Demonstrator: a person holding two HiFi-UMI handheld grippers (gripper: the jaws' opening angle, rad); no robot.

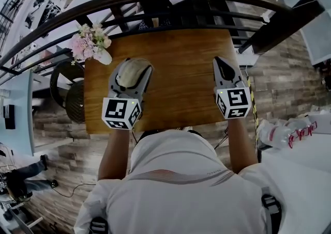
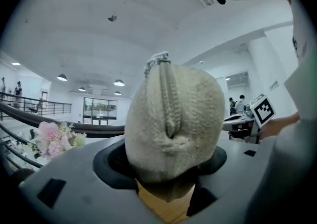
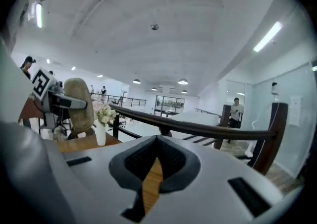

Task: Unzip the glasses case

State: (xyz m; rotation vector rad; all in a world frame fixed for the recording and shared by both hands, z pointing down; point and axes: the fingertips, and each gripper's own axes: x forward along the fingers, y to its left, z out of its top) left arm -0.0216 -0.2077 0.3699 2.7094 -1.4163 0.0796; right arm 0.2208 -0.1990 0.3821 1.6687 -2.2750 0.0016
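While the left gripper [image 1: 133, 68] is clamping the glasses case [image 2: 173, 119], the right gripper [image 1: 220, 62] is hanging with fingers [image 3: 208, 188] shut, empty. Grabbing the zipper pull [image 2: 157, 60] is looking like the next move.

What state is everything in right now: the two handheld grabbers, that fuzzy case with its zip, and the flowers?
left gripper: jaws closed on the glasses case
glasses case: held, closed
zipper: zipped shut along the part that shows
right gripper: jaws shut, nothing between them
flowers: standing in a white vase on the wooden table
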